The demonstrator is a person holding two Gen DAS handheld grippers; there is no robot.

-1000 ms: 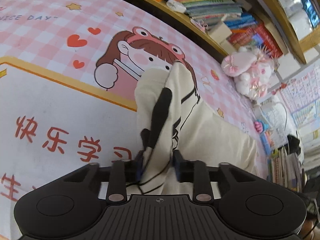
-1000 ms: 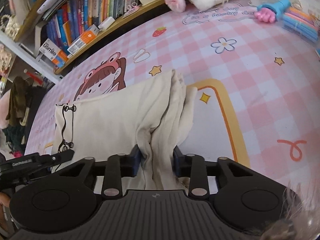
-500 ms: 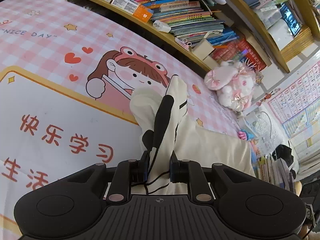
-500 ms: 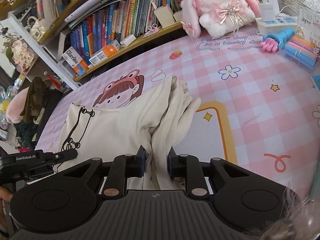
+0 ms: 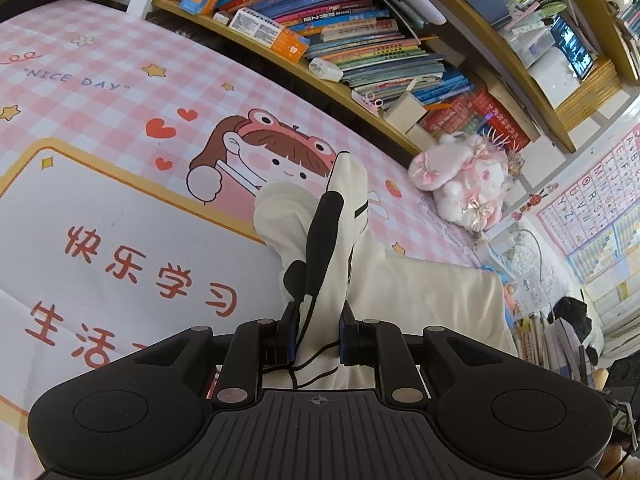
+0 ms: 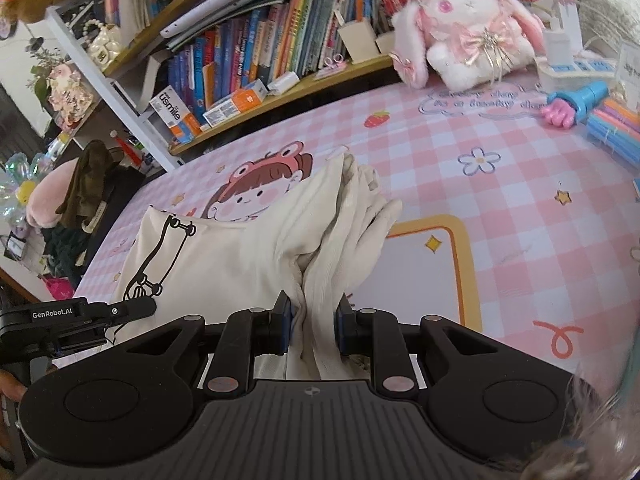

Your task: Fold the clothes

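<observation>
pink checked mat (image 5: 120, 80) below crowded bookshelf (image 5: 360, 40).

I'm looking across a pink checked table mat (image 5: 120, 80) printed with a frog-hat girl cartoon (image 5: 276, 156). Beyond its far edge a wooden bookshelf (image 6: 280, 84) is holding rows of books, and a pink-and-white plush bunny (image 6: 468, 28) is sitting near coloured pens (image 6: 612, 128).

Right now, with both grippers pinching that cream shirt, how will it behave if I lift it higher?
The cream shirt looks floppy: it bunches into folds at the right hand-held gripper and at the left hand-held gripper. It will probably sag between the two grips. It seems light and unlikely to slip, as both pinch gathered cloth.
</observation>
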